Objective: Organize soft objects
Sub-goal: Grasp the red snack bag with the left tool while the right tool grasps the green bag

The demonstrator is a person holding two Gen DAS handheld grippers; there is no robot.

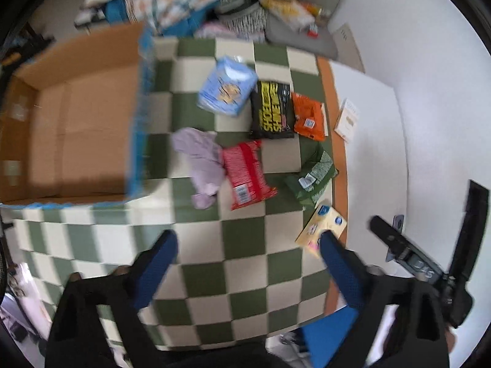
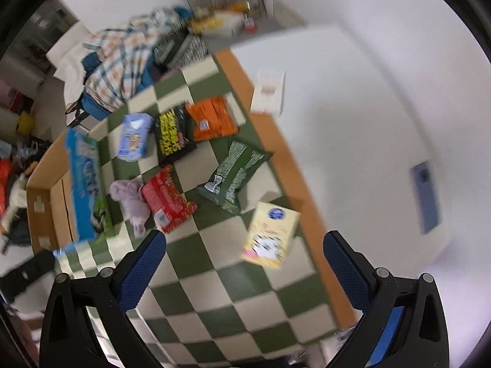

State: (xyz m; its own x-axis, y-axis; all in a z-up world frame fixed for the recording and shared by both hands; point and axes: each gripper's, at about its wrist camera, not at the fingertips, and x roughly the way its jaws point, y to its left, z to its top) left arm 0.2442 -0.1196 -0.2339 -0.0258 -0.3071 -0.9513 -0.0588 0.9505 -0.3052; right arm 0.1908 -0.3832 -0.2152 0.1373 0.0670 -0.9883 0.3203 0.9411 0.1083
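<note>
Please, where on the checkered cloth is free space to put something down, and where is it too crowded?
Free: the checkered cloth nearest both grippers, in front of the red packet and yellow pack. The cardboard box also looks empty inside. Crowded: the far right part, where blue pack, black packet, orange packet and green packet lie close.

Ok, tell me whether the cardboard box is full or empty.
Empty, as far as the views show: the box stands open and only bare cardboard floor shows inside in the left wrist view. The packets and purple cloth lie outside on the checkered mat.
</note>
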